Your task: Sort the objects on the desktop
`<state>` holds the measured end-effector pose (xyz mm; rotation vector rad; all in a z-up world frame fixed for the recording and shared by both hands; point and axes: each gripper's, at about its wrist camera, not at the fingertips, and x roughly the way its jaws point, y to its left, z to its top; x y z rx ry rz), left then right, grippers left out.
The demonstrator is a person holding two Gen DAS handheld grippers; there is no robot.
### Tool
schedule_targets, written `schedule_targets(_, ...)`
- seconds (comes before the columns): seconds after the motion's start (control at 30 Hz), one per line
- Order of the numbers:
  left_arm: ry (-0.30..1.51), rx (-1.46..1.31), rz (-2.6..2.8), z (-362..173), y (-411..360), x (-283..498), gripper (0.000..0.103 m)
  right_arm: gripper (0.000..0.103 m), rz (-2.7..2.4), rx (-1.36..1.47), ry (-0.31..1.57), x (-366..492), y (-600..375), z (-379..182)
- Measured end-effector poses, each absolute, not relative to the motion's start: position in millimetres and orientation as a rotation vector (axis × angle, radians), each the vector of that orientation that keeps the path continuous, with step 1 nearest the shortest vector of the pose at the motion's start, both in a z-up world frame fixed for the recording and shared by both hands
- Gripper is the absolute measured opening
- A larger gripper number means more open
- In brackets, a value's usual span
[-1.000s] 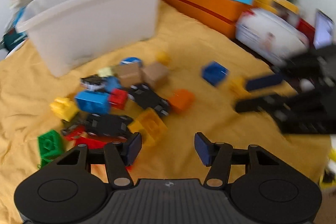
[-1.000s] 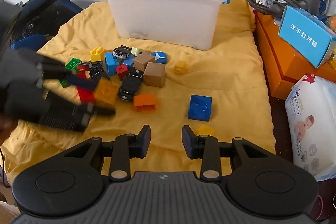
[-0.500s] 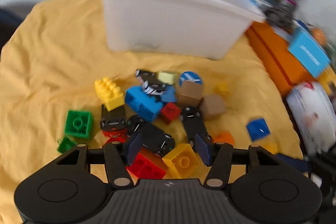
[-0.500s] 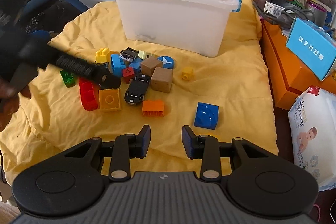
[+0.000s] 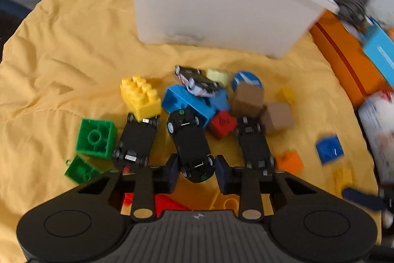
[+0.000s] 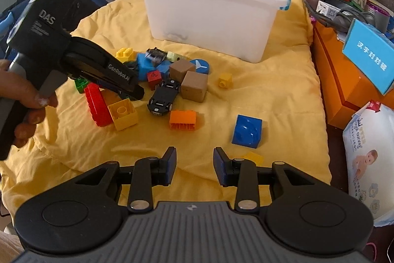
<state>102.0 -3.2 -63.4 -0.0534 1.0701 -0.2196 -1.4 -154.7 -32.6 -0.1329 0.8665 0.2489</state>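
We're closing the left tool (image 5: 195, 170) on a black toy car (image 5: 190, 143) lying belly-up in the toy pile on the yellow cloth (image 5: 73, 46); the jaws have just been closing, the car's near end is sitting between the pads, and they are looking tight on its sides, so we're calling it gripped. Risks: we're only catching the car's tail end, so it could be pivoting or slipping out on the lift. Two more black cars are lying just beside it, left (image 5: 136, 142) and right (image 5: 254, 146), and a red block (image 5: 222, 123) and blue block (image 5: 189, 100) are crowding its far end, so a skewed pull could be dragging neighbours along. The bin (image 5: 221, 4) is standing beyond the pile with a tall wall; a low carry could be clipping its rim. The left tool is pointing steeply down into the pile, with the person's hand (image 6: 22, 95) wrapping its handle at the left of the right wrist view. The right tool (image 6: 194, 168) is hovering over bare cloth, angled down, jaws apart and holding nothing; a blue block (image 6: 247, 131) and orange block (image 6: 183, 120) are lying ahead of it, apart from it.
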Motion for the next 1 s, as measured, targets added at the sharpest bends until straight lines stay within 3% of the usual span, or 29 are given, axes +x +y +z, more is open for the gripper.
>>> schedule_targets(0.3,1.041,0.046,-0.313,-42.2,14.6,48.1,0.034,0.037,0.321,-0.211,0.775,26.3,-115.6,-20.8)
schedule_targets(0.63,1.008,0.07,-0.344,-29.8,25.5,14.8,0.034,0.037,0.243,-0.268,0.862,72.9,-76.3,-53.4)
schedule_targets(0.7,1.014,0.1,-0.353,-29.3,26.2,4.3,0.034,0.033,0.224,-0.319,0.877,71.9,-77.3,-62.3)
schedule_targets(0.73,1.02,0.115,-0.359,-30.1,25.8,-0.3,0.034,0.022,0.215,-0.364,0.866,69.0,-76.7,-66.0)
schedule_targets(0.77,1.027,0.13,-0.366,-31.4,25.3,-5.2,0.034,0.019,0.219,-0.396,0.839,63.9,-77.2,-67.1)
schedule_targets(1.0,1.05,0.241,-0.395,-43.7,16.8,-34.7,0.034,0.019,0.303,-0.313,0.816,23.6,-100.7,-32.4)
